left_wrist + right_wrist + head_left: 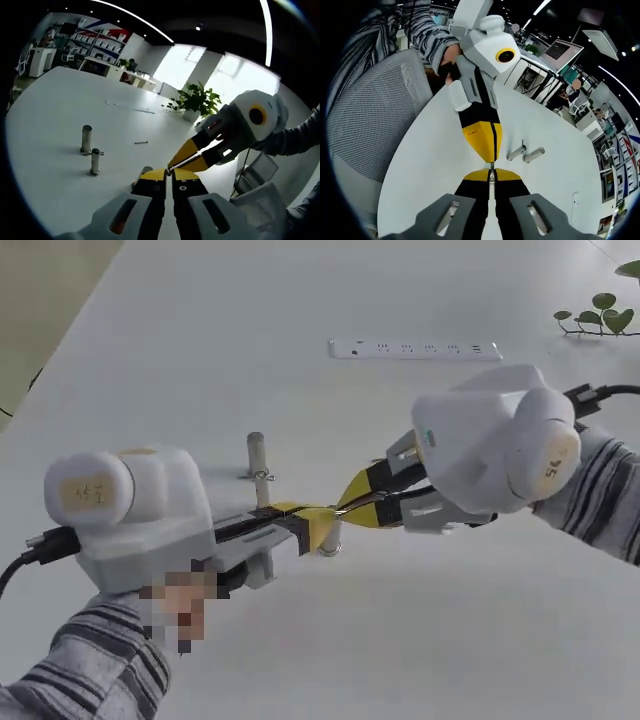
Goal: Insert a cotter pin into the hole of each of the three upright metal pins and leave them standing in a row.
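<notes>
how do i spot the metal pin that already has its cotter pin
On the white table, two upright metal pins stand close together just beyond the left gripper. It's the nearer pin, with a cotter pin crossing its top; the farther pin has none.

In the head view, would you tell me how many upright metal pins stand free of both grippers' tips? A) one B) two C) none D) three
B: the far metal pin and the near metal pin stand free, while the third metal pin sits where the tips of the left gripper and the right gripper meet.
</notes>
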{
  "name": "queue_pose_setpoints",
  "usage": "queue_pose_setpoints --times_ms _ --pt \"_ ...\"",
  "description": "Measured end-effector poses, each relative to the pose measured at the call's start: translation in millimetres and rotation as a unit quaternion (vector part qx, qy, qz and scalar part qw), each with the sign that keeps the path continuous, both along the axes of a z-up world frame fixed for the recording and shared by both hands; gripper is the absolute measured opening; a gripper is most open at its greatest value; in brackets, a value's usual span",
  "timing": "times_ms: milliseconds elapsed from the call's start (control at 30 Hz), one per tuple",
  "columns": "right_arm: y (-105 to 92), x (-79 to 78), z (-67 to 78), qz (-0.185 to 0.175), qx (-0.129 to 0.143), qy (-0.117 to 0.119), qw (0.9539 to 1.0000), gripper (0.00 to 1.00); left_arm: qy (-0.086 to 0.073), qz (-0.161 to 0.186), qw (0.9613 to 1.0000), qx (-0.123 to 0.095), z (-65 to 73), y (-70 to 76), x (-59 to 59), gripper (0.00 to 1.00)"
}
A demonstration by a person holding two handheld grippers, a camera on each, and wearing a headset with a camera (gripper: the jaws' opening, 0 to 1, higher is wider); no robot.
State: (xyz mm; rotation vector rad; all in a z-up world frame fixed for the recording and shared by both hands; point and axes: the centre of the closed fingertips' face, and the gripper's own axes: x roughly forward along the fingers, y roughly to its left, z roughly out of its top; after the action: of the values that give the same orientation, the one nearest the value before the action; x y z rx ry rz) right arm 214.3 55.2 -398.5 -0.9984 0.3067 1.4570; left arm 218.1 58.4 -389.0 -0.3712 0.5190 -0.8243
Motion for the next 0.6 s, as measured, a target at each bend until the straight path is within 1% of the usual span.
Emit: queue_pose_setpoints --times_ms 67,200,233,267,333,400,433,500,533,567,600 --pt "0.2 -0.4 0.0 0.000 0.000 0.000 1.0000 0.00 0.000 -0.002 1.0000 -0.002 0.3 -0.2 -0.7 0.00" --pt "0.6 -1.0 0.7 -0.003 0.003 0.002 1.0000 0.00 -0.012 -0.008 0.9999 0.002 1.8 -0.7 -2.1 0.00" --pt "0.6 -0.3 0.9 -0.009 0.006 0.005 0.9999 0.00 -0.014 -0.009 0.9999 0.004 1.9 -0.6 -1.9 0.00" --pt "0.5 -1.2 0.4 -0.004 0.004 0.005 1.0000 0.00 -0.013 -0.011 0.9998 0.004 1.9 -1.0 -2.2 0.00" --pt "0.0 -1.1 -0.3 -0.006 0.005 0.007 0.9999 0.00 -0.025 -0.017 0.9994 0.015 1.3 -2.0 -2.5 0.00" --pt "-0.6 -2.3 -1.4 -0.009 0.004 0.016 0.9998 0.00 -0.033 -0.025 0.9989 0.023 1.2 -2.8 -3.5 0.00" --pt "-0.2 -2.1 -1.2 -0.013 0.010 0.021 0.9996 0.00 -0.041 -0.031 0.9982 0.031 1.1 -2.9 -3.7 0.00" --pt "-1.1 -2.0 -2.4 -0.026 0.016 0.039 0.9988 0.01 -0.048 -0.036 0.9975 0.037 0.3 -3.7 -4.2 0.00" --pt "-2.4 -0.1 -3.3 -0.039 0.019 0.048 0.9979 0.03 -0.055 -0.043 0.9966 0.044 -0.8 -4.2 -5.7 0.00" --pt "-2.9 0.5 -3.5 -0.043 0.021 0.052 0.9975 0.05 -0.066 -0.049 0.9951 0.055 -1.4 -3.9 -6.0 0.00" --pt "-3.9 -2.2 -4.7 -0.051 0.026 0.073 0.9957 0.07 -0.076 -0.058 0.9930 0.069 -3.1 -3.6 -7.5 0.00"
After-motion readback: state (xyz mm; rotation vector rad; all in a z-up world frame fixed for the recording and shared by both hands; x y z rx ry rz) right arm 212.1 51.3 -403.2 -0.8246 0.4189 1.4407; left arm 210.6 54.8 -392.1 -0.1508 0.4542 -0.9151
